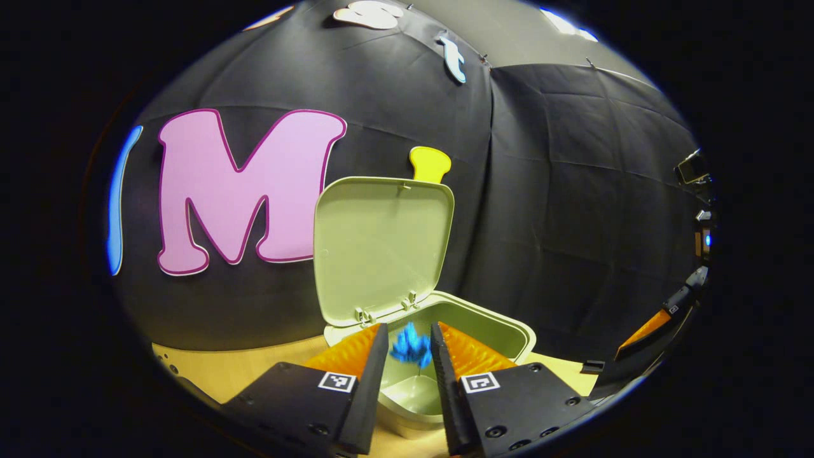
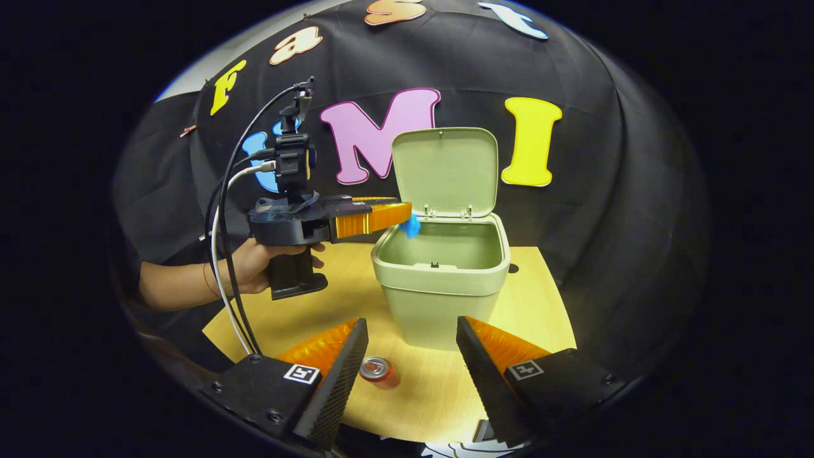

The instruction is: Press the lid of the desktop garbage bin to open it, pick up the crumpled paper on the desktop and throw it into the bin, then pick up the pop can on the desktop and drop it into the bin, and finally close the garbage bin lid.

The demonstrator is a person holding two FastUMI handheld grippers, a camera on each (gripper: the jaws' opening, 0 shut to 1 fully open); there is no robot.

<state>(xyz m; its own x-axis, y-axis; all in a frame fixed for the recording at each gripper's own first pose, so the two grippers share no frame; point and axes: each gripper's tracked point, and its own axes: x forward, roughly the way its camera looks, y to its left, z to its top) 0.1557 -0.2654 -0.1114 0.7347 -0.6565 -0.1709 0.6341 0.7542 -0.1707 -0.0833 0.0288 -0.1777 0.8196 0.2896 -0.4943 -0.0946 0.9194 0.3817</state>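
The left gripper [image 1: 410, 346] holds the crumpled paper [image 1: 411, 346] between its fingers, directly above the open garbage bin [image 2: 440, 273], near its hinge side; lid [image 2: 445, 172] upright. The right gripper [image 2: 412, 346], spread wide, hangs over the bench [image 2: 540, 305], the pop can [image 2: 379, 371] lying just beyond its left finger.

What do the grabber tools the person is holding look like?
Each tool is a black block with two wedge-shaped fingers, and each finger base carries a small square black-and-white marker. The left tool has a pistol-style handle underneath, a small black camera mast on top, and black and white cables trailing down. The right tool shows the same markers.
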